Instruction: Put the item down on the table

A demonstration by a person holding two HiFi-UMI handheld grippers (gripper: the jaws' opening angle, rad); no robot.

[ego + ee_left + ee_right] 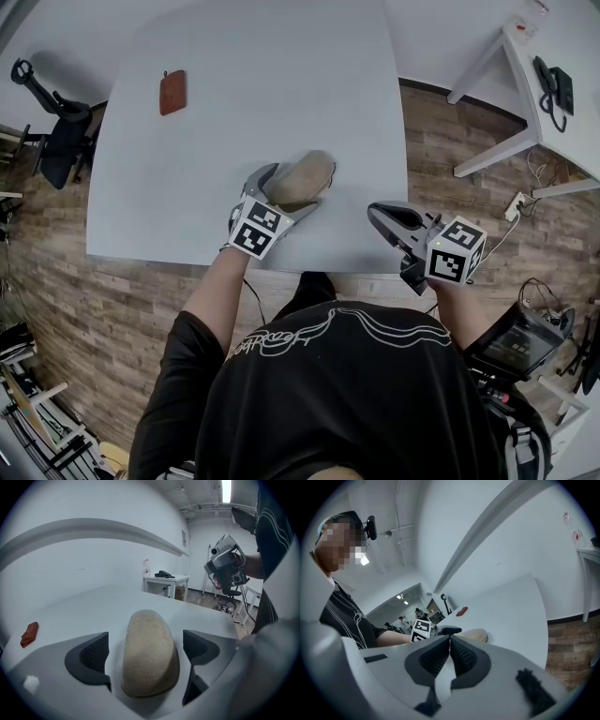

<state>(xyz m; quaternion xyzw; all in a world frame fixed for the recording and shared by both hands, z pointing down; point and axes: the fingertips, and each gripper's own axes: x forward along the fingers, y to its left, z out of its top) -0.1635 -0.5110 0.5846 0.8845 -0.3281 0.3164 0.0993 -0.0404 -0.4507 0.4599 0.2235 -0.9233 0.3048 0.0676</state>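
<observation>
Left gripper view: left gripper [147,651] is straddling, released, tan rough oval lump [150,630] on white counter [93,604]; probably light, stiff, so pinch long flanks. Right gripper [449,654] clenched, empty.

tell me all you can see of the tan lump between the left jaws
The tan lump is a rounded oblong, matte and slightly grainy, domed on top with a thin darker rim at its base. It lies flat on the white table near the front edge, between the open jaws of the left hand-held gripper, lengthwise along them. The pads stand clear of both sides; only the table touches it.
</observation>
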